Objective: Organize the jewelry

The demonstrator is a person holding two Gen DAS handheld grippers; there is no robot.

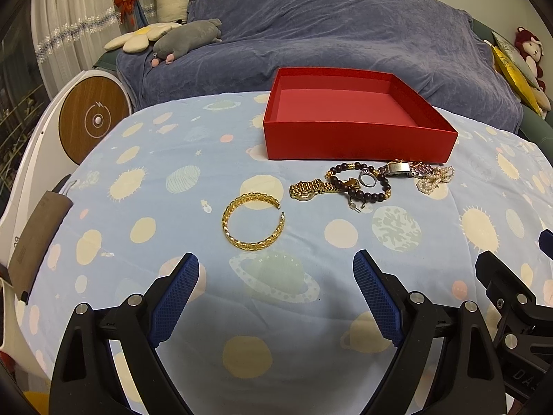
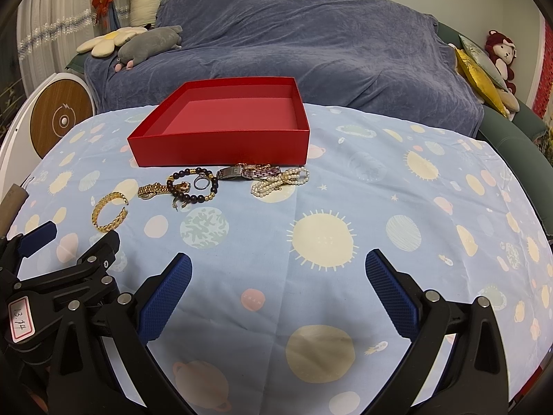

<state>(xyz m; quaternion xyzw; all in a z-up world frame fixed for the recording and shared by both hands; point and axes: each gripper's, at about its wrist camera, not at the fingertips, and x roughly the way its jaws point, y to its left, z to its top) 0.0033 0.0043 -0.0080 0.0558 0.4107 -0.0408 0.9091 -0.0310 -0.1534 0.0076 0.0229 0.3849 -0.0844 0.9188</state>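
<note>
Red box point(image 1: 356, 140), open-topped, interior bare, set at far centre of table point(image 1: 179, 311) under pale blue planet-print cloth. Gold cuff bangle point(image 1: 253, 220), open-ended, lying flat and alone, left of the main cluster and nearest the left gripper point(image 1: 275, 266). Gold link watch point(image 1: 307, 189) just right of bangle, touching dark bead bracelet point(image 1: 359, 181) with gold spacers; silver ring point(image 1: 367, 180) lying inside the bead loop. Silver-toned watch point(image 1: 402, 168) close against near wall of box, right of beads. Pearl strand point(image 1: 436, 177), bunched, at right end of cluster. Small clear-and-metal piece just near of beads, kind not discernible. Left gripper: blue ribbed fingers point(image 1: 178, 297) spread wide, empty, above cloth near of bangle. Right gripper point(image 2: 278, 264): fingers point(image 2: 392, 294) likewise spread wide, empty, over bare cloth near and right of cluster. Grippers side by side, apart. Blue-covered sofa point(image 1: 345, 27) with plush toys beyond table.
</note>
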